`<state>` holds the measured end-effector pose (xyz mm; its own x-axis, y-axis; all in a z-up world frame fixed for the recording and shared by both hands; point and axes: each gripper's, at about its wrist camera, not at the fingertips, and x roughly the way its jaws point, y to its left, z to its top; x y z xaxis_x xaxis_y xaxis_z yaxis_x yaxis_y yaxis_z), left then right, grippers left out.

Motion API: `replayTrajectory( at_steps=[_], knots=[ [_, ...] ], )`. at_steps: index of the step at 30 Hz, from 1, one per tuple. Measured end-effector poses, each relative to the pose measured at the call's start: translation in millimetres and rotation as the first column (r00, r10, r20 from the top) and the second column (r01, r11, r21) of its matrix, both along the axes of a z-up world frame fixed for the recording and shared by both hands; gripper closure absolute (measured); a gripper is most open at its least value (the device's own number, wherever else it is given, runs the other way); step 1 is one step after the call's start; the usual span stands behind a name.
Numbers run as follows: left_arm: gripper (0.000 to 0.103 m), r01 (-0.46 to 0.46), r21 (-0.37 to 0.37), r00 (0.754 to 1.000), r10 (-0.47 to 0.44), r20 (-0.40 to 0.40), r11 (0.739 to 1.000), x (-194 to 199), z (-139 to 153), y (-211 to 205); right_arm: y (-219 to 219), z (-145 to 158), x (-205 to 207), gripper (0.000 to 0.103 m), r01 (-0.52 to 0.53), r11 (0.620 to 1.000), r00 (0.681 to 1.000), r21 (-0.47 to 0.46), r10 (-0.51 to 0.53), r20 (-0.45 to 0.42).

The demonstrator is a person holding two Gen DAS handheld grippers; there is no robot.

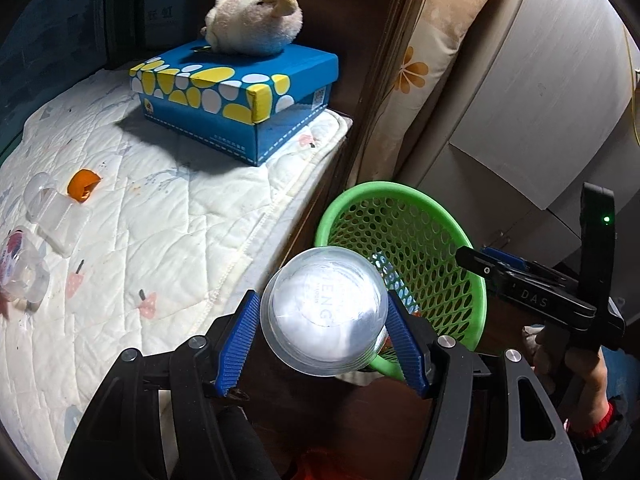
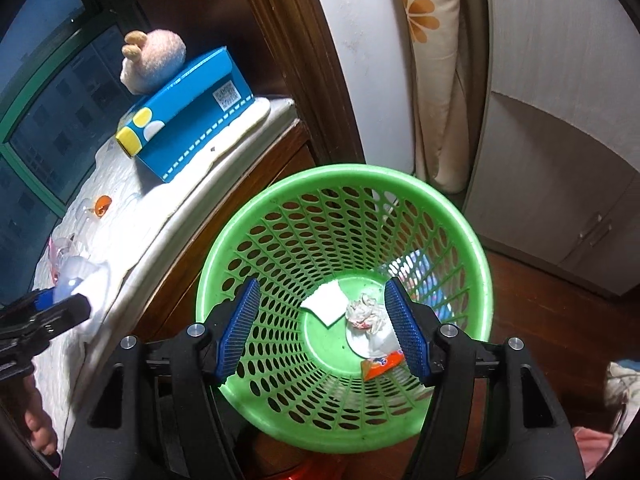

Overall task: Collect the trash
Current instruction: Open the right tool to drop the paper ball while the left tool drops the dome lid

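Note:
My left gripper [image 1: 322, 298] is shut on a clear plastic cup [image 1: 320, 332], its blue pads pressing both sides, held over the bed's edge just left of the green mesh basket [image 1: 404, 236]. In the right wrist view my right gripper [image 2: 322, 292] stands open right above the basket [image 2: 280, 216], with nothing between its fingers. At the basket's bottom lie a white paper square [image 2: 325, 305], a crumpled tissue [image 2: 364, 312] and an orange wrapper [image 2: 382, 364]. On the quilt remain an orange peel [image 1: 82, 186], clear plastic packaging [image 1: 52, 216] and a clear labelled container [image 1: 18, 272].
A blue box with yellow and white spots [image 1: 236, 96] carries a plush toy [image 1: 252, 20] at the far end of the white quilt [image 1: 160, 240]. A dark wooden frame, a flowered curtain [image 1: 420, 72] and pale cabinets [image 2: 560, 160] stand behind the basket. The right gripper's body [image 1: 528, 292] shows beside the basket.

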<state>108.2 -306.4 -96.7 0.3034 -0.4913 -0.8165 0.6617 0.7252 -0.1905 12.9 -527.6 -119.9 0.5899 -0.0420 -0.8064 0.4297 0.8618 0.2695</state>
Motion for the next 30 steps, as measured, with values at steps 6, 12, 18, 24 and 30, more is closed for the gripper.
replayTrajectory(
  at_steps=[6, 12, 18, 24, 30],
  knots=[
    [0.042, 0.039, 0.018, 0.999, -0.039, -0.006, 0.999, -7, -10, -25, -2, 13, -18, 0.032, 0.017, 0.999, 0.999, -0.033, -0.016, 0.032],
    [0.042, 0.067, 0.036, 0.998, -0.066, -0.02, 0.997, -13, -20, -46, -6, 16, -34, 0.032, 0.042, 0.999, 0.998, -0.021, -0.041, 0.046],
    [0.042, 0.088, 0.031, 0.996, -0.087, -0.03, 0.996, -18, -25, -62, -11, 19, -45, 0.032, 0.073, 0.997, 0.996, -0.01, -0.072, 0.058],
    [0.042, 0.108, 0.047, 0.993, -0.106, -0.044, 0.993, -16, -34, -79, -19, 21, -54, 0.032, 0.1, 0.995, 0.993, -0.012, -0.099, 0.062],
    [0.037, 0.115, 0.042, 0.991, -0.112, -0.069, 0.992, -15, -38, -88, -24, 23, -62, 0.032, 0.115, 0.993, 0.991, -0.004, -0.115, 0.067]
  ],
)
